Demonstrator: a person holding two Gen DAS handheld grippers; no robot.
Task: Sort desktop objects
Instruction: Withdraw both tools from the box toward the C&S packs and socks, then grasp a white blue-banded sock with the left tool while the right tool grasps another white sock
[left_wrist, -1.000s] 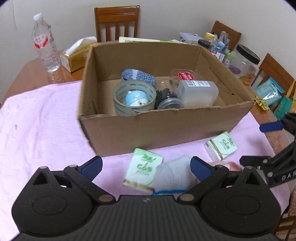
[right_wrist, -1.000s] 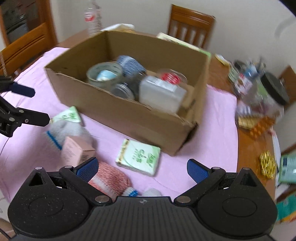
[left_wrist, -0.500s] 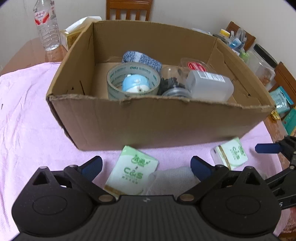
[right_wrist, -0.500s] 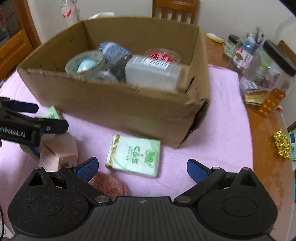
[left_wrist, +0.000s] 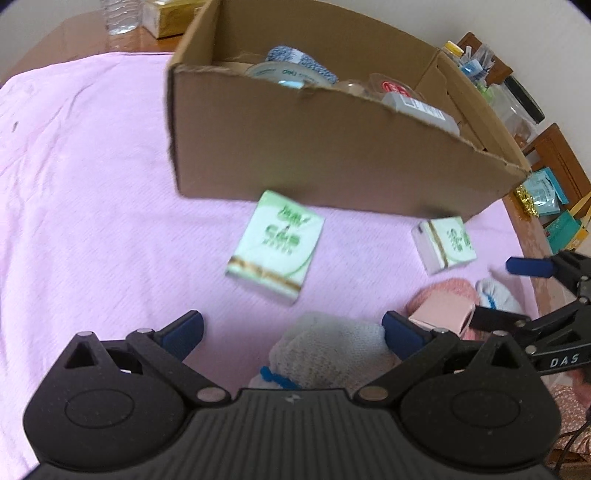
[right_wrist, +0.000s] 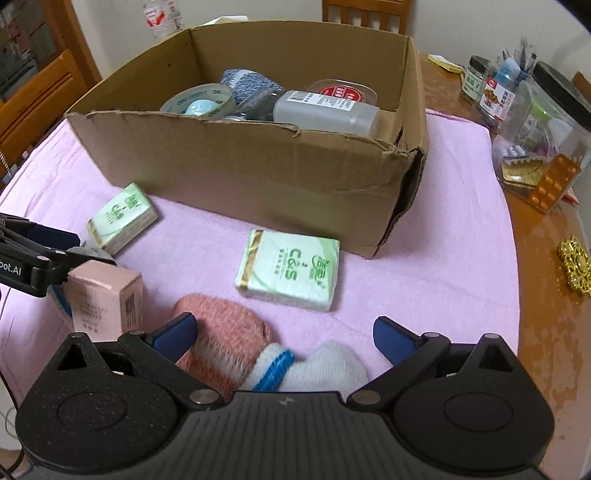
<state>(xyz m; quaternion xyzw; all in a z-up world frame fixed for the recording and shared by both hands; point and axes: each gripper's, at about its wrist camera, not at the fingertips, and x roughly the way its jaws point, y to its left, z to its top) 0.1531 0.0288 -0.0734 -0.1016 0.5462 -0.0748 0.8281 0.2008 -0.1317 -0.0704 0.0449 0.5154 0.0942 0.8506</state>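
A cardboard box (left_wrist: 332, 155) (right_wrist: 236, 170) on the pink cloth holds a tape roll (right_wrist: 201, 99), a blue sock, a clear bottle (right_wrist: 325, 110) and a red-lidded tub. In front lie two green tissue packs (left_wrist: 275, 245) (left_wrist: 445, 243) (right_wrist: 290, 273) (right_wrist: 120, 218), a pink carton (right_wrist: 105, 299) (left_wrist: 441, 314), a grey sock (left_wrist: 328, 350) and a pink sock with a white-blue cuff (right_wrist: 229, 336). My left gripper (left_wrist: 291, 334) is open low over the grey sock. My right gripper (right_wrist: 284, 334) is open above the pink sock.
Jars, bottles, a pill blister (right_wrist: 554, 182) and a gold trinket (right_wrist: 576, 266) crowd the wooden table at the right. A water bottle (right_wrist: 159, 16) and a tissue box stand behind the cardboard box. Wooden chairs (right_wrist: 33, 107) ring the table.
Both grippers have dropped lower toward the items in front of the box. The left view has swung down and left; the socks now sit between the fingers of each gripper.
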